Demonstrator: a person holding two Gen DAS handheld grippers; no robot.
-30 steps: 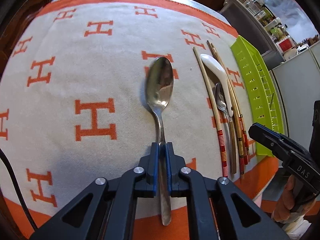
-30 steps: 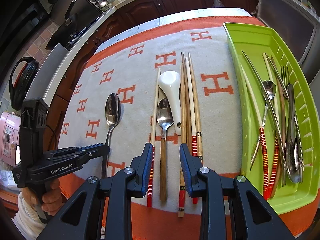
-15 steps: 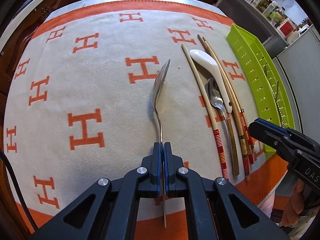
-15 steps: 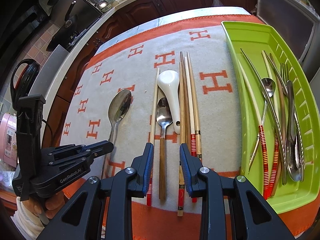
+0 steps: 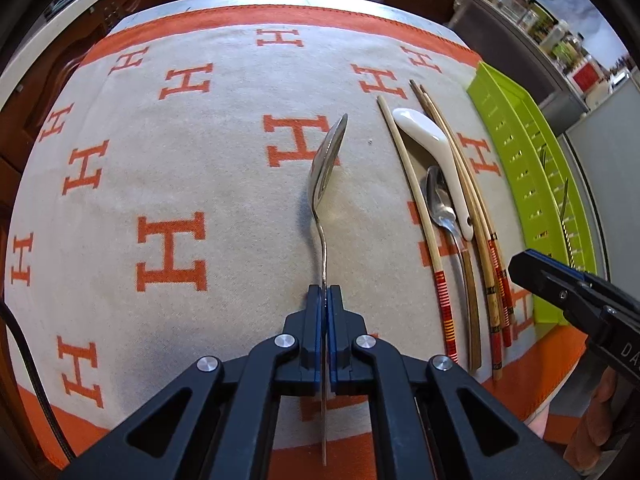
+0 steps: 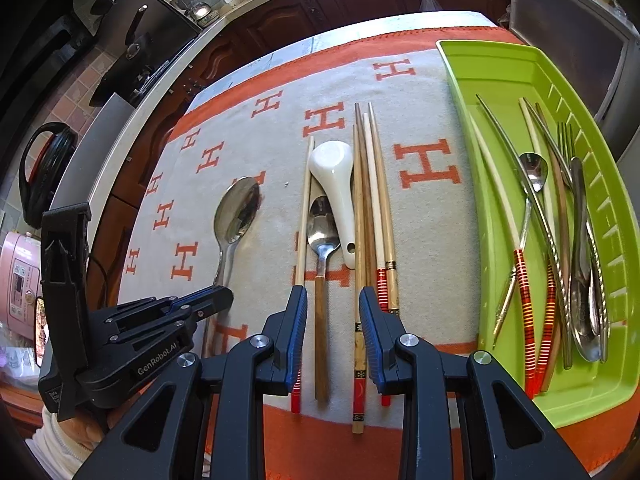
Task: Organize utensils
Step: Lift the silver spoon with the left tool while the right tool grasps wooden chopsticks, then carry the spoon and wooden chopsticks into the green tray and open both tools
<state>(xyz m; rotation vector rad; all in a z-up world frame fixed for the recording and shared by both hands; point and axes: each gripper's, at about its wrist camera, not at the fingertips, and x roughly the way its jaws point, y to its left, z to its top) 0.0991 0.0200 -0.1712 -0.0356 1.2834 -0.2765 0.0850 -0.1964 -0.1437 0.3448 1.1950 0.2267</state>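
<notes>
My left gripper (image 5: 325, 292) is shut on the handle of a large steel spoon (image 5: 327, 160), held above the cloth with its bowl turned on edge; the spoon also shows in the right wrist view (image 6: 237, 211). My right gripper (image 6: 333, 300) is open and empty, low over a row of utensils on the cloth: a white ceramic spoon (image 6: 334, 178), a wooden-handled spoon (image 6: 321, 240) and several chopsticks (image 6: 374, 208). The green tray (image 6: 500, 68) at the right holds chopsticks, spoons and a fork.
The table is covered by a grey cloth with orange H marks (image 5: 172, 248). The green tray's slotted wall (image 5: 520, 152) stands at the right in the left wrist view. A counter with appliances (image 6: 132, 40) lies beyond the table's far left edge.
My left gripper has lifted the large spoon off the cloth and rolled it, so the bowl went from flat to on edge. My right gripper has stayed open in place.
</notes>
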